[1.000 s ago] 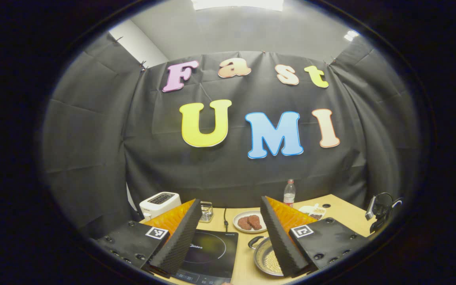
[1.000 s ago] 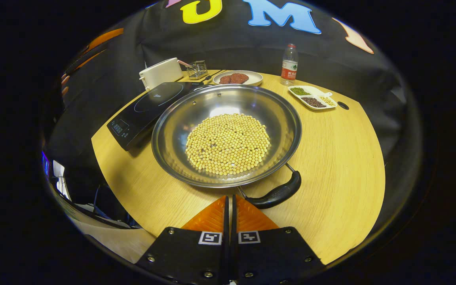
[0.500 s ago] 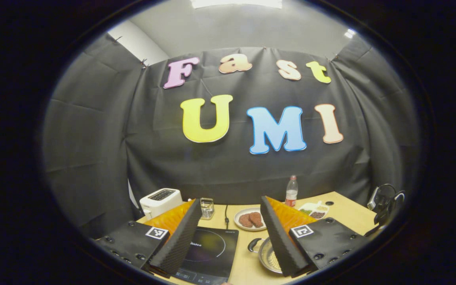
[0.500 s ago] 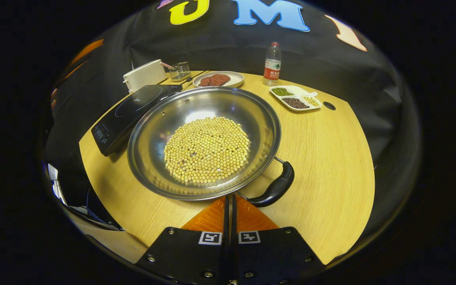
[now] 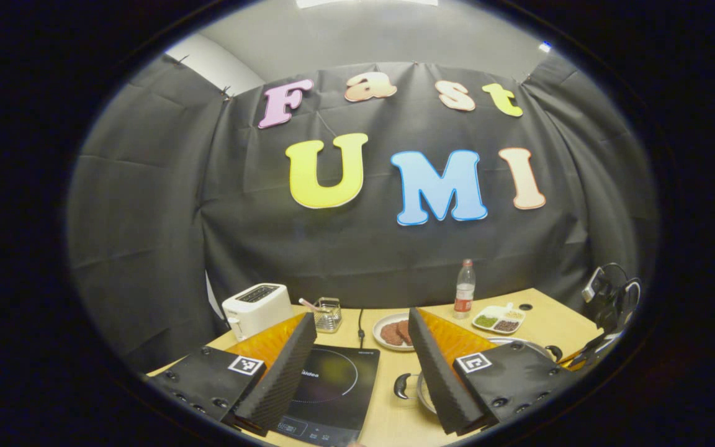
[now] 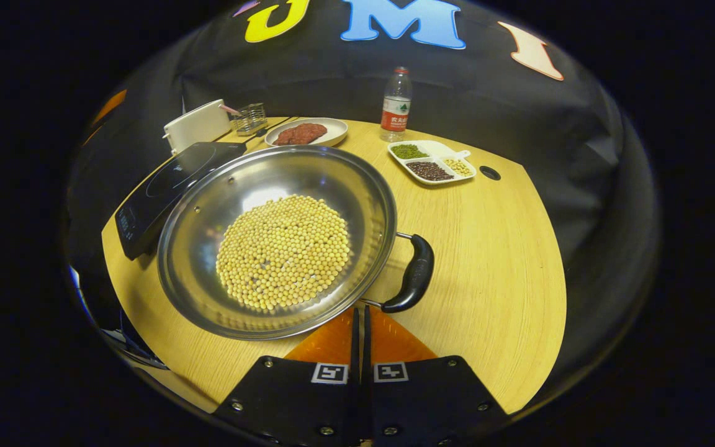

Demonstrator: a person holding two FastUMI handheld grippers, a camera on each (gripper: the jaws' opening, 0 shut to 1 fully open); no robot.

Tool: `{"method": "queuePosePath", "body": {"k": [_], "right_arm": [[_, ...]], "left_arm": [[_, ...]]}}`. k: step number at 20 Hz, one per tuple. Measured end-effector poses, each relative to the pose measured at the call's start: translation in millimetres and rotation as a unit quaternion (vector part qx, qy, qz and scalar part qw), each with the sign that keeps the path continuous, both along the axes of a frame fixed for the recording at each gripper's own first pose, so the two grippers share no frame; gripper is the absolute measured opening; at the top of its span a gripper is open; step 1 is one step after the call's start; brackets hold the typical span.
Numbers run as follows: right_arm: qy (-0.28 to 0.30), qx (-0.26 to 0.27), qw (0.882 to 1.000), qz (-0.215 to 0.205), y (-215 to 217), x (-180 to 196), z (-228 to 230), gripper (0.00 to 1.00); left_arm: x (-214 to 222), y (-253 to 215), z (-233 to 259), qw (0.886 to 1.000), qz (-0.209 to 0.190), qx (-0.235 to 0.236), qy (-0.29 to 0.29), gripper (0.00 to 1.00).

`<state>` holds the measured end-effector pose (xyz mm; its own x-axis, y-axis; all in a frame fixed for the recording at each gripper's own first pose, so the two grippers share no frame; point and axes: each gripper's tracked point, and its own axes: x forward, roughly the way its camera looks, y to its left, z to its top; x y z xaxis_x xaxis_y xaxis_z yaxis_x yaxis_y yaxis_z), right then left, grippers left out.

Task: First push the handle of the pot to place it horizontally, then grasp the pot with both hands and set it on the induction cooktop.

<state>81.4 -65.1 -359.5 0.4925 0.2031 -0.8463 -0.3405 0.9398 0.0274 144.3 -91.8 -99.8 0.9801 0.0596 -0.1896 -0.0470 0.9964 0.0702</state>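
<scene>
Right tool [image 6: 361,310] closed at pot [image 6: 208,211] rim | left tool [image 5: 362,323] spread above cooktop [image 5: 332,385]

Ahead of me hangs the black cloth wall [image 5: 357,248] — creased and pinned along its top edge, filling the middle of the left gripper view. Above it, a plain grey wall [image 5: 357,37] rises to a bright ceiling light [image 5: 367,2] at the very top of the frame. In the upper left, a pale strip of wall [image 5: 215,65] shows beside the cloth. Low in the frame sits a light wooden table [image 6: 494,261] — its far edge curved, with a small round hole [image 6: 490,172] near the upper right.
</scene>
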Motion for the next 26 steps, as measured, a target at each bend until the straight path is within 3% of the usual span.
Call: {"method": "queuePosePath", "body": {"k": [3, 4, 8, 9, 12, 13, 16, 19, 25, 26], "right_arm": [[-0.017, -0.009, 0.999, -0.034, -14.3, 8.7, 2.9, 0.01], [-0.021, -0.004, 0.999, -0.044, -17.6, 9.4, 6.9, 0.01], [-0.076, 0.041, 0.991, -0.104, -28.1, 24.6, 42.7, 0.04], [-0.092, 0.051, 0.988, -0.115, -28.9, 27.3, 50.7, 0.18], [-0.145, 0.056, 0.979, -0.129, -30.2, 41.2, 74.5, 0.87], [-0.155, 0.055, 0.978, -0.131, -29.6, 43.5, 80.6, 1.0], [-0.152, 0.059, 0.978, -0.131, -19.9, 45.7, 79.4, 1.0], [-0.144, 0.06, 0.978, -0.135, -13.3, 49.9, 73.5, 1.0], [-0.126, 0.056, 0.982, -0.128, -6.1, 55.6, 57.0, 1.0], [-0.122, 0.053, 0.983, -0.127, -6.3, 57.1, 53.0, 1.0]], "left_arm": [[1.7, -3.2, -15.7, 1.0, -0.005, 0.002, 0.015, 0.99], [2.9, -5.1, -20.3, 1.0, -0.009, 0.003, 0.019, 0.94], [6.9, -13.0, -38.8, 0.999, -0.029, 0.008, 0.033, 0.97], [8.3, -15.9, -43.9, 0.999, -0.035, 0.007, 0.038, 1.0], [14.2, -22.5, -61.6, 0.997, -0.055, -0.005, 0.055, 1.0], [16.5, -25.7, -68.4, 0.996, -0.063, -0.013, 0.063, 1.0], [24.0, -28.1, -89.9, 0.993, -0.075, -0.026, 0.089, 0.94], [33.5, -34.3, -111.4, 0.989, -0.089, -0.032, 0.115, 1.0], [46.2, -48.2, -161.4, 0.977, -0.108, -0.054, 0.175, 1.0], [48.3, -50.2, -168.6, 0.975, -0.109, -0.057, 0.184, 0.95]]}}
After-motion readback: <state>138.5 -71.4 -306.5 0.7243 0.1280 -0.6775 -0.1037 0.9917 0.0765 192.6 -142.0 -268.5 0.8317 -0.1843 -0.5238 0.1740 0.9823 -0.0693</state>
